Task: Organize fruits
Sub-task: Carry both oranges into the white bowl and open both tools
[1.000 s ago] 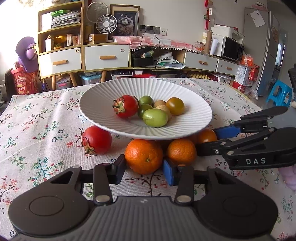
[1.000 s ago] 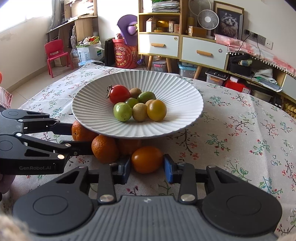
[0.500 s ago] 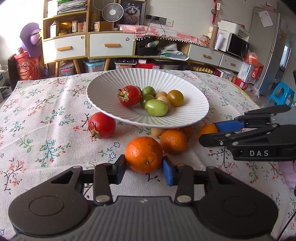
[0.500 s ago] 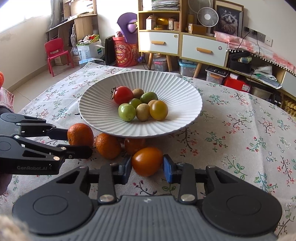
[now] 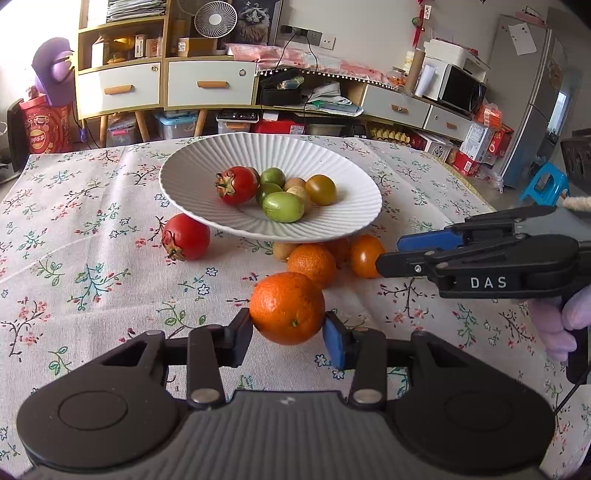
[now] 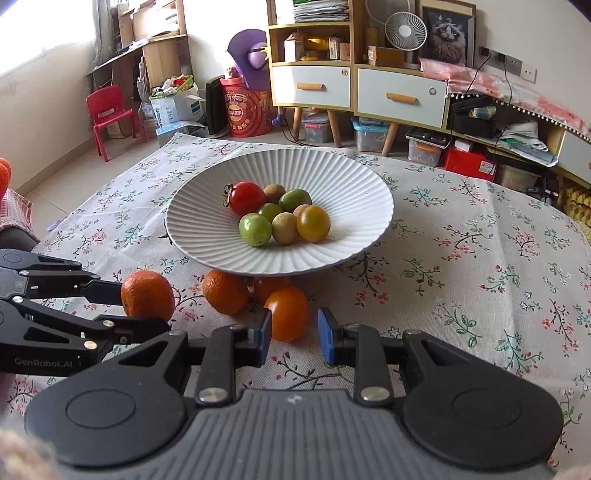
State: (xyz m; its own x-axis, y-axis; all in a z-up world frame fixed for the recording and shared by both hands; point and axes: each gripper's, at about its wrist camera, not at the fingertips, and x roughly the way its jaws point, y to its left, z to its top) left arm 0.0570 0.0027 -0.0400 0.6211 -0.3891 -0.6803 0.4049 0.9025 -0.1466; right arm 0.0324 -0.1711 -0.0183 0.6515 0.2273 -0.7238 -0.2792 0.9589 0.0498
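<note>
Your left gripper [image 5: 288, 328] is clamped on a big dimpled orange [image 5: 286, 308], held off the floral cloth [image 5: 92, 258]. Right gripper [image 6: 294, 334] is spread around a smooth orange tomato [image 6: 287, 313] (left pad touching, right apart). White ribbed plate [image 6: 354, 192] holds seven small fruits: one red, three green, the rest yellowish-brown.

Bright daylight from a window [image 6: 44, 26] at left, blown out there. Strong fisheye bending and dark vignette at corners. Focus sharp throughout.
</note>
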